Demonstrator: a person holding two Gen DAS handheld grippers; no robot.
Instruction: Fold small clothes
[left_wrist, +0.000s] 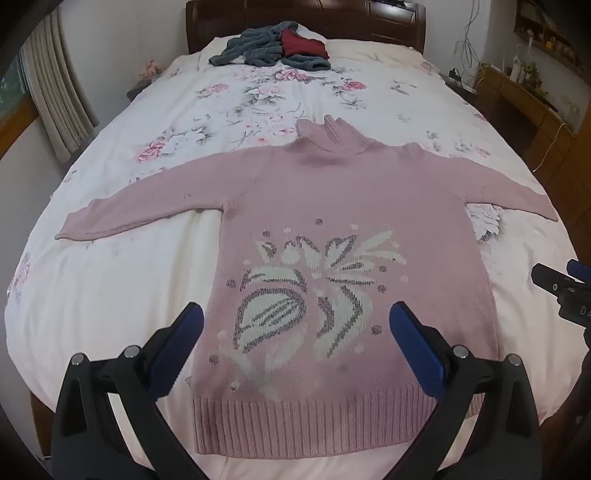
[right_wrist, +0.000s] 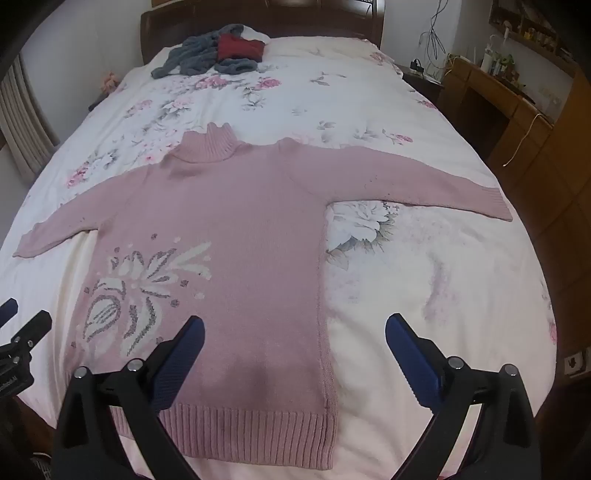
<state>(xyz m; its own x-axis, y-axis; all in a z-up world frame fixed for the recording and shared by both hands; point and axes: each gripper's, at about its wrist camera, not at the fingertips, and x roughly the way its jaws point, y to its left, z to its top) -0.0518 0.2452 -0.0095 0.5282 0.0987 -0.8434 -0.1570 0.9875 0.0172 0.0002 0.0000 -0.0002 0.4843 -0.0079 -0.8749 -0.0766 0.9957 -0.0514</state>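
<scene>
Sweater (left_wrist: 332, 206) in pink knit is laid flat on the bed (left_wrist: 110, 295), front up, hem toward the cameras and ribbed collar (left_wrist: 332, 138) pointing to the headboard (left_wrist: 306, 18). Both sleeves are spread out to the sides, each running toward a bed edge. A white and grey leaf pattern (left_wrist: 306, 295) is knitted into the lower front. The ribbed hem (left_wrist: 314, 424) lies close to the near edge of the bed.

The left gripper (left_wrist: 295, 343) is held above the lower front of the sweater, its blue-padded fingers (left_wrist: 184, 343) spread wide, one over the garment's left side edge and the other over its right part; nothing is gripped. In the left wrist view, part of the other tool is seen at the right border.

The right gripper (right_wrist: 293, 354) is held above the sweater's right side seam, near the hem. Its fingers (right_wrist: 410, 354) are likewise spread wide and empty, one over the knit and one over the bare quilt. Whether either gripper touches the cloth cannot be told.

The quilt is pale, printed with pink and grey flowers. Far off by the headboard a pile is seen: a grey garment (left_wrist: 258, 48) with a dark red one (left_wrist: 304, 46) on top, well apart from the sweater. A curtain (left_wrist: 51, 96) hangs at the left, and a wooden desk (right_wrist: 509, 103) with small items stands at the right.
</scene>
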